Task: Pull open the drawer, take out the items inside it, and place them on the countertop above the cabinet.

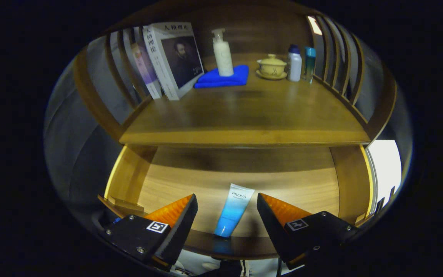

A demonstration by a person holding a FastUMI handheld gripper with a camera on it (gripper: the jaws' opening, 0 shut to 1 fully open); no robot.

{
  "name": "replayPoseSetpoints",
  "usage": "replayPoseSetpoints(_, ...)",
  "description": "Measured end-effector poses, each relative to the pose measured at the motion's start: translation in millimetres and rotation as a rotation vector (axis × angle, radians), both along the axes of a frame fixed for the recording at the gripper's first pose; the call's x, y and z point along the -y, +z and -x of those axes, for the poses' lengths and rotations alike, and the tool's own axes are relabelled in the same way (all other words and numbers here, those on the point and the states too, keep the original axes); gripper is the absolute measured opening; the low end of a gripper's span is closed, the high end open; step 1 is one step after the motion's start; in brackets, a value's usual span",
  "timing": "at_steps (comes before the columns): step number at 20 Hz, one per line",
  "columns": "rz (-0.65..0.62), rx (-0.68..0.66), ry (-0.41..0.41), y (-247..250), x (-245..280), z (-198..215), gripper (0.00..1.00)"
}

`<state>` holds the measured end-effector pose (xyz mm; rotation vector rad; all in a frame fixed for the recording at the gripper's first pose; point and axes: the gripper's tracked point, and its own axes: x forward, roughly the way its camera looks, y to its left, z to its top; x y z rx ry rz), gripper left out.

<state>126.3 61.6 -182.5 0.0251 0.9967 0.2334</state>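
The wooden drawer (167,184) stands pulled open under the countertop (244,111). Inside it a blue-and-white tube (233,209) lies on the drawer floor, its cap end against the drawer's front wall. My gripper (227,206) hovers above the drawer's front edge, open, with one finger on each side of the tube and a gap between each finger and it. Neither finger touches the tube.
On the countertop stand books (173,57) leaning at the back left, a white pump bottle (222,54) on a folded blue cloth (225,77), a yellow lidded cup (271,66), a white bottle (294,63) and a teal bottle (309,63). Slatted wooden rails (340,61) fence both sides.
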Motion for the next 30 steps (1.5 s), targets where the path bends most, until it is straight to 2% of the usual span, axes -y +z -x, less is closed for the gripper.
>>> replayPoseSetpoints(10, 0.082, -0.232, 0.008, -48.8, -1.7, 2.8, 0.96)
replayPoseSetpoints(20, 0.153, -0.355, 0.020, -76.4, -3.6, 24.9, 0.95)
replayPoseSetpoints(23, 0.165, -0.351, 0.004, -84.5, -0.6, 24.6, 0.83)
replayPoseSetpoints(25, 0.157, -0.340, -0.027, -83.1, 5.8, 24.5, 0.71)
replayPoseSetpoints(26, 0.135, -0.349, -0.056, -83.2, 7.4, 24.4, 0.62)
replayPoseSetpoints(27, 0.115, -0.357, -0.083, -81.6, 8.4, 23.1, 0.57)
replayPoseSetpoints(30, 0.046, -0.368, -0.114, -81.6, 7.1, 22.9, 0.46)
